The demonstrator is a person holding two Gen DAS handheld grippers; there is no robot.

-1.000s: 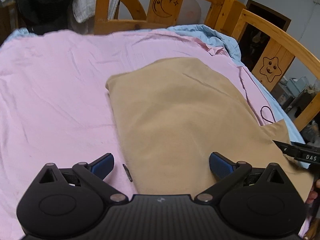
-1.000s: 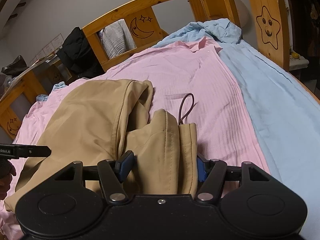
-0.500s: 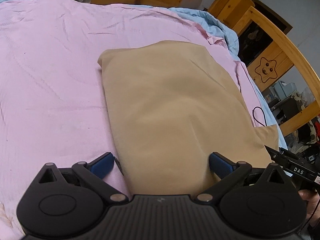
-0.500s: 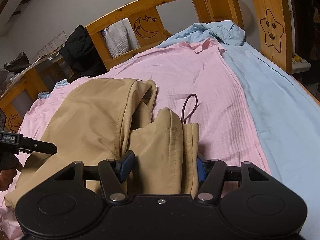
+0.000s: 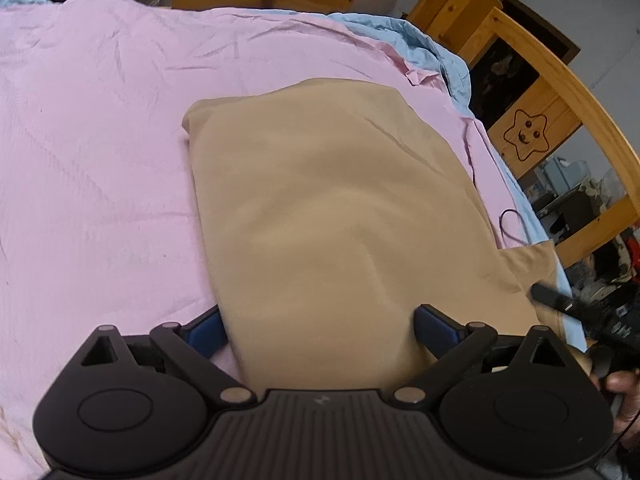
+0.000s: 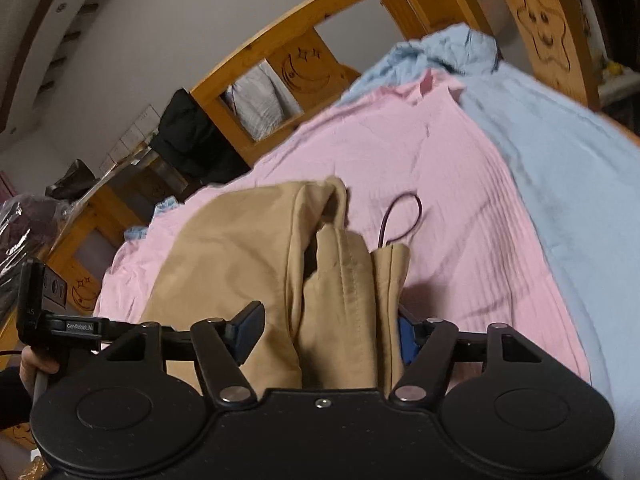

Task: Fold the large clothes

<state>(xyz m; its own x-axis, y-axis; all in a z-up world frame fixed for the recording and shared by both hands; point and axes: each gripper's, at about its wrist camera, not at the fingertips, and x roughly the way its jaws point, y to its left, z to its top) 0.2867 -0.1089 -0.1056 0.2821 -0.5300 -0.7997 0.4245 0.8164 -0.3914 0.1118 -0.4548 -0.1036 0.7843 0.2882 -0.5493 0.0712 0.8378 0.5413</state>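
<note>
tan garment (image 5: 328, 208) lies between both grippers' spread jaws.

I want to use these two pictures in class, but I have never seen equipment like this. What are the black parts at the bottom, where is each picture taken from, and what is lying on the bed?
Each picture comes from a camera on a hand-held claw. A person holds one per hand; no robot. The left claw and right claw both stand open, with the tan hooded garment bunched between their blue fingers. It lies on a pink sheet over a blue sheet, in a wooden bed frame.
</note>
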